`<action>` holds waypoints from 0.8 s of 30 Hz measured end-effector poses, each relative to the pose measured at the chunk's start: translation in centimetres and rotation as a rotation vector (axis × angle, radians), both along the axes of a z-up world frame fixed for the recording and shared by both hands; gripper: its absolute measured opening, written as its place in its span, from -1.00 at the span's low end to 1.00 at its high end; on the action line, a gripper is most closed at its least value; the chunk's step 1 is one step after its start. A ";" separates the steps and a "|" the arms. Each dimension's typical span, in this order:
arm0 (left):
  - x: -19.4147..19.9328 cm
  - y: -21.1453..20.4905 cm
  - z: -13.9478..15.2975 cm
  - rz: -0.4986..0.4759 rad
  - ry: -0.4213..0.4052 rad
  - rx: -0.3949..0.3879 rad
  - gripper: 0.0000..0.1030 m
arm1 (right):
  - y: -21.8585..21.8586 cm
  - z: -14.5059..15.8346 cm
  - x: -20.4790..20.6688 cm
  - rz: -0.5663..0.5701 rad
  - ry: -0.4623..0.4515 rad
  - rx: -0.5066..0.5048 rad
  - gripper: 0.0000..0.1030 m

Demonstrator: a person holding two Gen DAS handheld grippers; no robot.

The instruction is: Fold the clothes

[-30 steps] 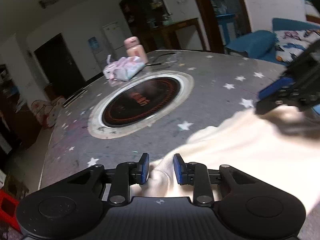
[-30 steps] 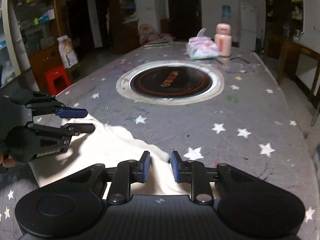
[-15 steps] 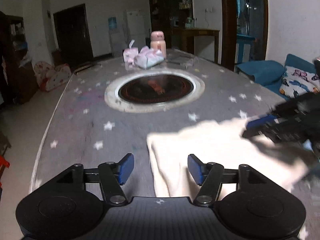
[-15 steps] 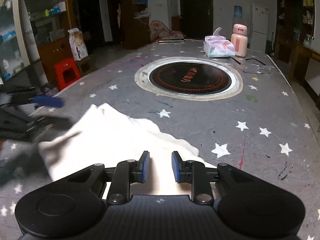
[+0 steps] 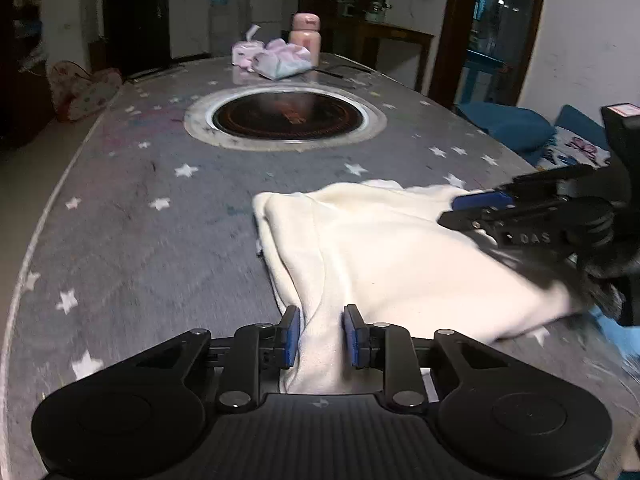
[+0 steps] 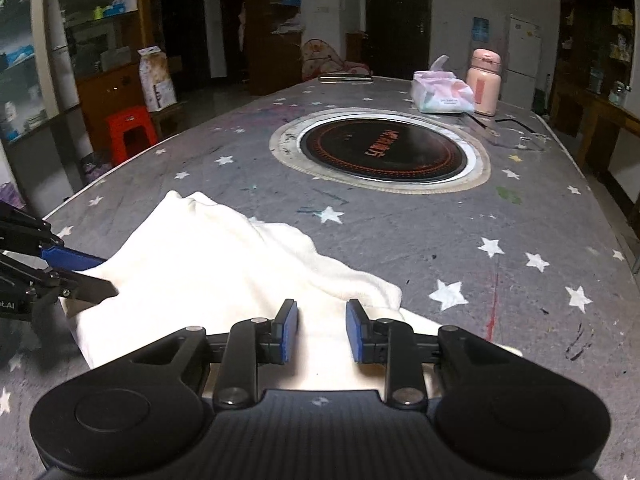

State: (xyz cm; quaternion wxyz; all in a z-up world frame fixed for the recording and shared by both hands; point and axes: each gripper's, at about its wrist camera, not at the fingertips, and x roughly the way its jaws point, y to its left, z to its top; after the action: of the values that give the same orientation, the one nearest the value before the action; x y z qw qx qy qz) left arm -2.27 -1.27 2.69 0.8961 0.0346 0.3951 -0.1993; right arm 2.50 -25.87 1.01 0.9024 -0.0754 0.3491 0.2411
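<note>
On the left, the left tool is pinching a bunched ridge of the cream garment, its blue pads pressing the fabric from both sides. The garment is lying in a loose, partly folded heap on the near end of the star-patterned bench. On the right, the right tool is sitting over the cloth with jaws spread, gripping nothing that shows. The fabric is looking soft, light and limp, so hems or corners seem the best places to take hold.
</note>
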 end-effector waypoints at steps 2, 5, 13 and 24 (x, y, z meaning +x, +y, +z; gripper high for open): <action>-1.4 0.2 0.0 -0.023 0.014 -0.005 -0.50 | 0.0 0.0 -0.6 0.018 0.006 0.003 -0.48; -3.9 0.5 0.3 -0.070 0.016 0.022 -0.42 | 0.4 0.1 -2.3 0.062 0.011 -0.004 -0.48; -6.7 -0.1 3.9 -0.057 -0.156 0.122 -0.18 | 1.0 1.9 -4.4 0.119 0.027 0.017 -0.49; -5.6 -6.9 0.5 -0.286 -0.124 0.061 -0.23 | 3.7 2.0 -2.1 0.145 0.053 0.025 -0.51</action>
State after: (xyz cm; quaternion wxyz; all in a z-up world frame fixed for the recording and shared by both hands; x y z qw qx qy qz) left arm -7.84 -8.12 3.19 0.8798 0.1299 0.3358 -0.3104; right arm 0.44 -22.14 3.06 0.8739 -0.0827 0.3634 0.3120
